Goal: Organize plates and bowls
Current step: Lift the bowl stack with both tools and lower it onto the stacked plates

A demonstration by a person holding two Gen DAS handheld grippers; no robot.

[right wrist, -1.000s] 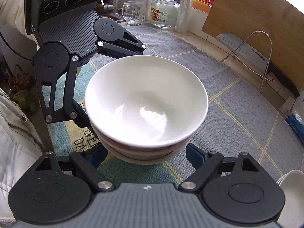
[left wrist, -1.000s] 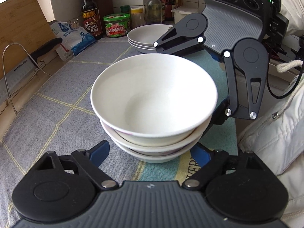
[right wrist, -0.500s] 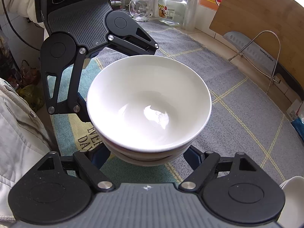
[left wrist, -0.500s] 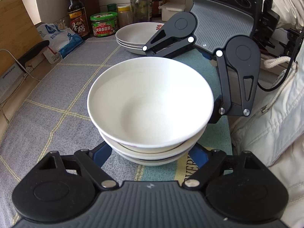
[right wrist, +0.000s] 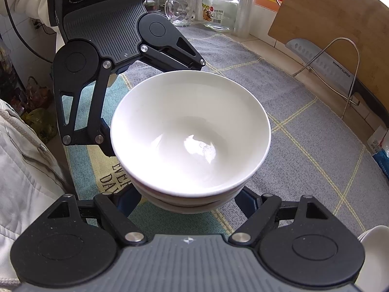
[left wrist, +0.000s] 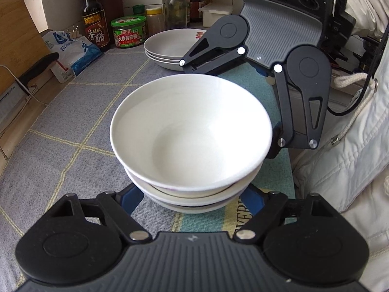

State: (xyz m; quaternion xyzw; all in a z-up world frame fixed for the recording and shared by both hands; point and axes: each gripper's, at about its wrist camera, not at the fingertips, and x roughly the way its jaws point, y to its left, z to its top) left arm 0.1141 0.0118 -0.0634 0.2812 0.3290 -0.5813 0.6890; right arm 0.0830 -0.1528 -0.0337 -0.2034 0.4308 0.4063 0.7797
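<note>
Between two grippers, three stacked bowls (left wrist: 189,131).

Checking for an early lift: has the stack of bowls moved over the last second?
No. In the left wrist view the stack of bowls still has its base edge beside the same lettering on the mat.

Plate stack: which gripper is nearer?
Right. Right gripper is beside the plate stack; left gripper is across the bowl stack. Both jaws have just been closing around the bowl stack.

Bare mat (left wrist: 73,121) left of bowl stack (left wrist: 192,131)
</note>
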